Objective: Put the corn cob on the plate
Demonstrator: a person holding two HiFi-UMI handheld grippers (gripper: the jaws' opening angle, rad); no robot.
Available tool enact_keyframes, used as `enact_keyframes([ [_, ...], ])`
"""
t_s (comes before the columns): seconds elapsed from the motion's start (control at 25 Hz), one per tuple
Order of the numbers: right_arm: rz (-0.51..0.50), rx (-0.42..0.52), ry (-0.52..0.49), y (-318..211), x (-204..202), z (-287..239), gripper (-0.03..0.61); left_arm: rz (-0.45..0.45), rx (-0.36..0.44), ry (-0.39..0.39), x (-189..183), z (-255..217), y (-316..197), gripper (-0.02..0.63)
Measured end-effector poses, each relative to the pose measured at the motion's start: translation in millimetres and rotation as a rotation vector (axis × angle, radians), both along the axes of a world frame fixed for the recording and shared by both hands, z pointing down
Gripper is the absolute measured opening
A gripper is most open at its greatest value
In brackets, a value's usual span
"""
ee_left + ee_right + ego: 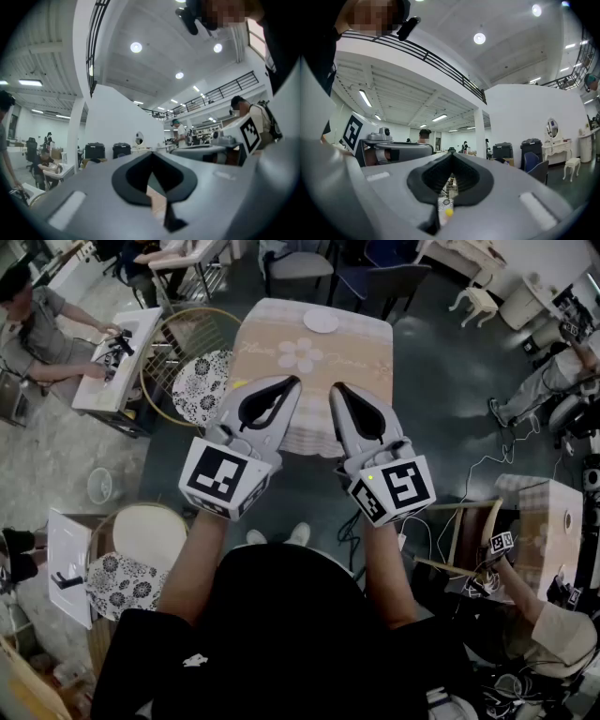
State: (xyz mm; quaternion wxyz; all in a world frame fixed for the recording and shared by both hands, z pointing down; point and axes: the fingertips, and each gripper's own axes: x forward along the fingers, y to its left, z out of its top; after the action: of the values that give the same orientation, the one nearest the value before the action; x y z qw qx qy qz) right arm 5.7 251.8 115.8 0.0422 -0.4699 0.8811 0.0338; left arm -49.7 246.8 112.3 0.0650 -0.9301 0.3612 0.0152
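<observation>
On the table [281, 329] — plate [321, 322]; alongside — floral chair [201, 385]

The round white plate [321, 322] lies flat near the far edge of the beige-clothed desk [272, 338]. A tiny yellow thing, perhaps the corn cob [449, 212], is too small to make out.
</observation>
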Motion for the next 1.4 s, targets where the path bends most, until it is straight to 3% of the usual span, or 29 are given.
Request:
enact_keyframes([
  [0.96, -0.029, 0.002, -0.004, 5, 60, 11, 0.002, -0.071, -0.040, -0.024, 44, 14, -1, 0.005],
  [1.4, -0.045, -0.010, -0.009, -3, 56, 15, 0.002, -0.103, -0.044, -0.032, 34, 15, -5, 0.005],
])
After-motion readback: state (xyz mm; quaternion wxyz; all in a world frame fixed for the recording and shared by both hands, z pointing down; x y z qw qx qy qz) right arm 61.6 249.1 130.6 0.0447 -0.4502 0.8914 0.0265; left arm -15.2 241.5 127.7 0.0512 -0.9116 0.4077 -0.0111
